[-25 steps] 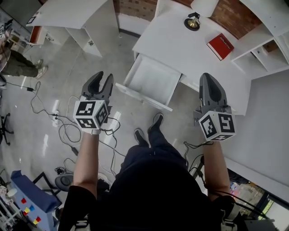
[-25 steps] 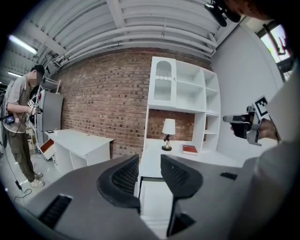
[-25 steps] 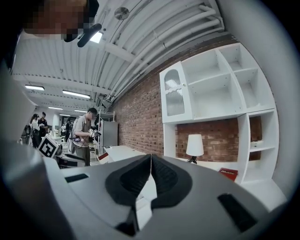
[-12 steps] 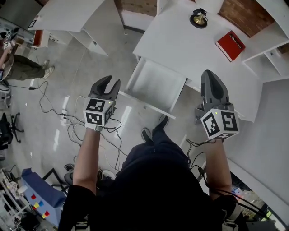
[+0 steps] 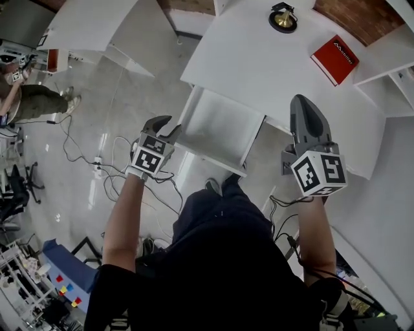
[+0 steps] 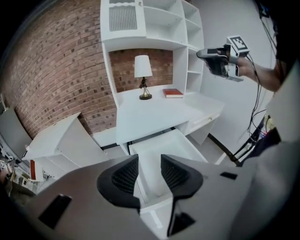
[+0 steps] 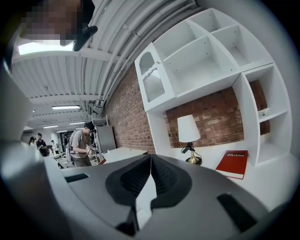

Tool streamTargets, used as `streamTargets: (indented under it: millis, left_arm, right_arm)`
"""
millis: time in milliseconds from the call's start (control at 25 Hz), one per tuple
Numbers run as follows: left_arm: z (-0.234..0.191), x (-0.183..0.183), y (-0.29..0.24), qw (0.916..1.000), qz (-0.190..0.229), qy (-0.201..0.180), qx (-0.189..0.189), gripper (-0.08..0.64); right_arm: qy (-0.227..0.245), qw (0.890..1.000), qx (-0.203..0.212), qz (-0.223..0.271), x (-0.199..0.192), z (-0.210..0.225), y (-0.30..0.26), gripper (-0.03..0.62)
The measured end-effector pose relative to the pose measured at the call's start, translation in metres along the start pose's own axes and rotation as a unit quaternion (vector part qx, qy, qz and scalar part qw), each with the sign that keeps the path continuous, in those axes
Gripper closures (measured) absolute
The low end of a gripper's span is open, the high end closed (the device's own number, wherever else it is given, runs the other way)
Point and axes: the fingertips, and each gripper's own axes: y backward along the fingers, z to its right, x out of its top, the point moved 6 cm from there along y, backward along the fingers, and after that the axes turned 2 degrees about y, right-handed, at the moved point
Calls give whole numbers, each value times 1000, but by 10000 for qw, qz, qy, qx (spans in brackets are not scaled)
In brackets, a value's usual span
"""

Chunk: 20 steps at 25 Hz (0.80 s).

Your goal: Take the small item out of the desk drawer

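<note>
The white desk (image 5: pixel 259 64) has its drawer (image 5: pixel 220 126) pulled out toward me. The inside of the drawer (image 6: pixel 161 152) shows only bare white in both views, and I see no small item in it. My left gripper (image 5: pixel 167 126) is open and empty, hovering at the drawer's front left corner. In the left gripper view its jaws (image 6: pixel 150 173) frame the drawer's near end. My right gripper (image 5: pixel 304 105) is shut on nothing and held over the desk's front edge, right of the drawer. It also shows raised in the air as the right gripper (image 6: pixel 219 58).
A lamp (image 5: pixel 283 17) and a red book (image 5: pixel 335 59) sit at the back of the desk. White shelves (image 7: pixel 211 56) rise behind it. Cables (image 5: pixel 97 178) trail on the floor at left. A second white table (image 5: pixel 90 26) and a person (image 5: pixel 26 100) are further left.
My left gripper has moved forward and right, from beside the drawer to its front left corner. The right gripper has stayed roughly where it was, still shut.
</note>
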Motion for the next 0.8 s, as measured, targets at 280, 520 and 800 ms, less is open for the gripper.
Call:
streamTargets:
  millis: [280, 520, 800]
  left_arm:
    - [2, -12, -42, 9964, -598, -328, -500, 400]
    - [2, -7, -86, 9865, -1147, -648, -971, 376]
    - [16, -53, -155, 9557, -2015, -1321, -1689, 376]
  right_arm:
    - [-64, 9993, -347, -122, -7, 17, 3, 591]
    - [-160, 9966, -782, -200, -4, 38, 0, 592]
    - [-297, 9919, -1201, -298, -48, 38, -8, 591]
